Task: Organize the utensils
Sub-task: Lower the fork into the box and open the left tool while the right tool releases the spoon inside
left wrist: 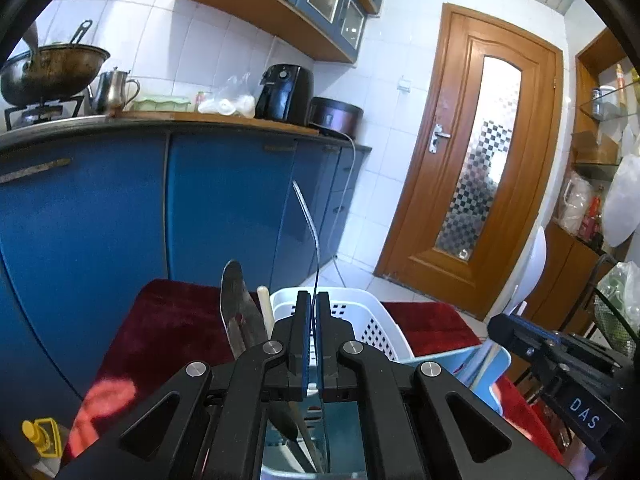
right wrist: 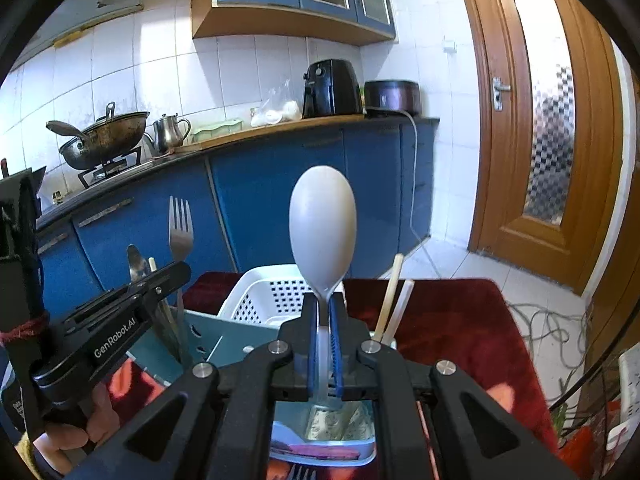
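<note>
Right gripper is pinching a white spoon upright by its handle; left gripper is clamping what looks like a fork, tines up

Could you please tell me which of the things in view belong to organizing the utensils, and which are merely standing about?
Part of the job:
white spoon in the right gripper
fork in the left gripper
knife
chopsticks
white basket
blue holder

Standing about:
wok
kettle
air fryer
rice cooker
door
</note>
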A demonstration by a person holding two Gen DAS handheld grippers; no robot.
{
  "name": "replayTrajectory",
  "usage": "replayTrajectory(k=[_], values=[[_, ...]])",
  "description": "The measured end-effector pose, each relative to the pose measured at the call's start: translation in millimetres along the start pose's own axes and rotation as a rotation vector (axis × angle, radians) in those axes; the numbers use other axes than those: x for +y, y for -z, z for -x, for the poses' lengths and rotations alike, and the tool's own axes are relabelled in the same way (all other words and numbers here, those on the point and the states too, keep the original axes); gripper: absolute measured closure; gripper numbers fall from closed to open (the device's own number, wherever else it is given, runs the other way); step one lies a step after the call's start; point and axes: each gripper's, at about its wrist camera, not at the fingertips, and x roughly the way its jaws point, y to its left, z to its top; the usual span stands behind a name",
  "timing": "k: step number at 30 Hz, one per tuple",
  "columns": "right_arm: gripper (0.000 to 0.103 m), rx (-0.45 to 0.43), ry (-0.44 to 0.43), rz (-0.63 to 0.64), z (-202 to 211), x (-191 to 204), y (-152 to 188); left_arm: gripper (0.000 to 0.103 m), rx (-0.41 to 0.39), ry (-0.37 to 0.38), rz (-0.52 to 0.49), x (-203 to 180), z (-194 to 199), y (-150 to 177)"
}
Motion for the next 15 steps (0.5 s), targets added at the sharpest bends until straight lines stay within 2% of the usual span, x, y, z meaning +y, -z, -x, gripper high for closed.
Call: replayTrajectory(k=[2, 7, 10, 15], values=[[0.082, 0.004, -0.009, -0.017, 0, -2, 1, 0.101, 0.003, -0.005, -0.005, 0, 1, 0], [0.078, -0.001, -0.02, -0.032, 6, -4, 3, 0.099, 0.031, -0.002, -0.003, 1, 2, 0], [0.071, -0.015, -0.029, -0.042, 12, -4, 1, 0.093, 0.04, -0.011, -0.009, 0, 5, 0], [0.07, -0.036, -0.044, -0.058, 22, -4, -3, 0.085, 0.04, 0.0, -0.018, -2, 17, -2]])
